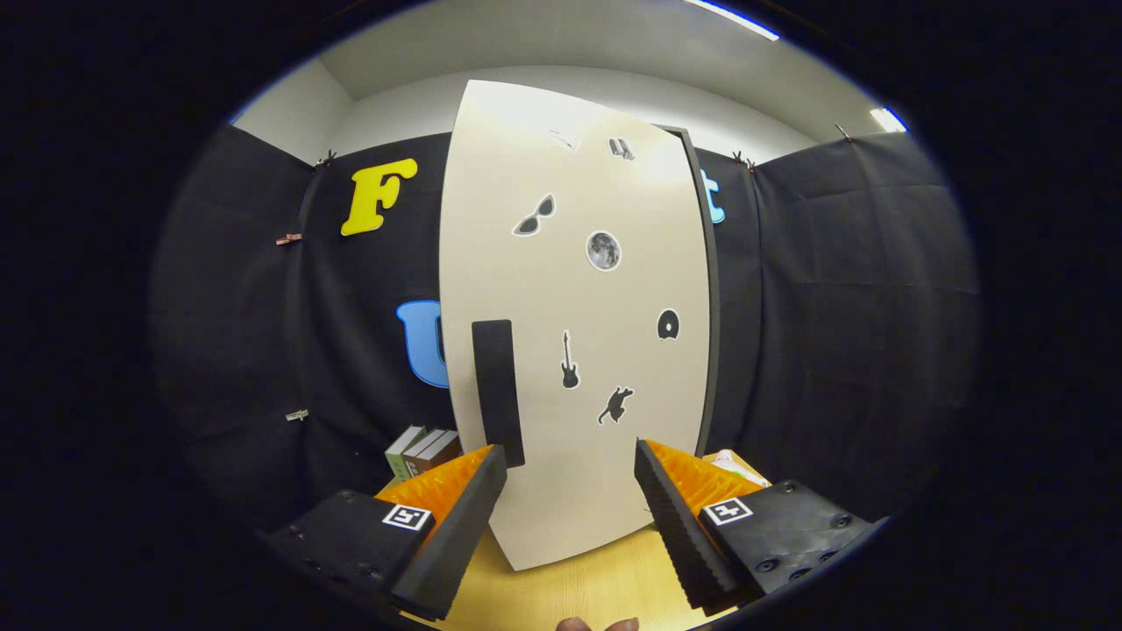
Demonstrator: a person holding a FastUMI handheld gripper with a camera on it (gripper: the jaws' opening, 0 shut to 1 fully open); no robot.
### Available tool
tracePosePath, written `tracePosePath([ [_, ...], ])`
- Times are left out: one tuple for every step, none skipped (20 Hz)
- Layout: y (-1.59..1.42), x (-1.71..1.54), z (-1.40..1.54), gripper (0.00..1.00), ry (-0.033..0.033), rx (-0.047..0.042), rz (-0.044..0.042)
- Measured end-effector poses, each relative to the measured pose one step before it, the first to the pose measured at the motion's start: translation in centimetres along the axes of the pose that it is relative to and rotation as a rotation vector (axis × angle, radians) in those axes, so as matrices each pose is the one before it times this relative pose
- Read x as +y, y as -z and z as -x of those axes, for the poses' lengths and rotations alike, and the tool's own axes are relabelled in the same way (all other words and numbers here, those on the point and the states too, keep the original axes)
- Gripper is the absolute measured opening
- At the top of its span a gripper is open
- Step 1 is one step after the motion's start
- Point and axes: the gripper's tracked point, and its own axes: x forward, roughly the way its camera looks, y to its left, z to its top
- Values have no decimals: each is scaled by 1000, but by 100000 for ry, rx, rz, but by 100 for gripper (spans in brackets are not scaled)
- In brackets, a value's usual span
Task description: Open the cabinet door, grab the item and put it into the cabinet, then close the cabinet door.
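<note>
Gripper view: the gripper (570, 504) has its fingers spread wide with nothing between them, aimed at the cabinet door (578, 350). The door appears shut or nearly so, its dark edge showing along the 3 o'clock side. It carries small stickers, among them a guitar (569, 360), a moon (603, 251) and sunglasses (535, 216).

The black vertical handle (497, 392) sits at about 11 o'clock from the midpoint of the fingers, its lower end just beyond the left fingertip. A short row of books (422, 450) stands at 10 o'clock, behind the left finger, on the wooden worktop (561, 592). A pale, soft-looking object (734, 462), possibly the item to be stowed, peeks out at 2 o'clock behind the right finger; I cannot tell what it is.

A closed door fits both a cabinet yet to be opened and one closed again with the item inside, so the stage stays unsettled.

Risks: the handle lies off-centre to the fingers, so a straight advance could strike the door face. A one-sided grip on the handle may slip. The swinging door could sweep into the books.
</note>
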Motion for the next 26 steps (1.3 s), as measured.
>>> tracePosePath([
  [-75, 382, 433, 97, -1085, -330, 436],
  [-282, 296, 292, 97, -352, -480, 529],
  [-279, 239, 56, 96, -428, -359, 634],
  [-152, 38, 9, 96, 45, -464, 395],
  [-117, -58, 10, 97, -105, -666, -50],
  [-189, -98, 124, 96, -5, -519, -129],
  [-93, -283, 358, 96, 223, -328, -120],
  [-168, -302, 341, 96, 252, -270, 145],
  [-104, -477, 464, 96, 446, -145, 37],
  [-28, -412, 347, 96, 262, -4, -169],
  [-38, -348, 228, 96, 214, 54, -211],
  [43, -329, 225, 96, 162, 234, -323],
  [-28, -281, 162, 96, 257, -41, -320],
  [11, -252, 167, 96, 292, -67, -66],
  [33, -270, 85, 96, 654, 86, 58],
  [-11, -234, 76, 96, 390, -109, -5],
  [-20, -155, 8, 96, 422, -110, 167],
  [-2, -121, 24, 96, 182, -253, 347],
  [17, -125, 23, 96, 128, -62, 565],
  [8, -109, -10, 96, 148, 66, 392],
  [29, -67, -15, 96, 173, 68, 139],
  [-107, -39, 149, 96, 165, -367, 168],
  [-95, -68, 32, 97, 119, -394, -131],
  [-96, -47, 13, 96, 259, -271, -114],
  [3, -22, -72, 96, 416, -265, 119],
  [-56, -186, 53, 96, 834, -217, 461],
])
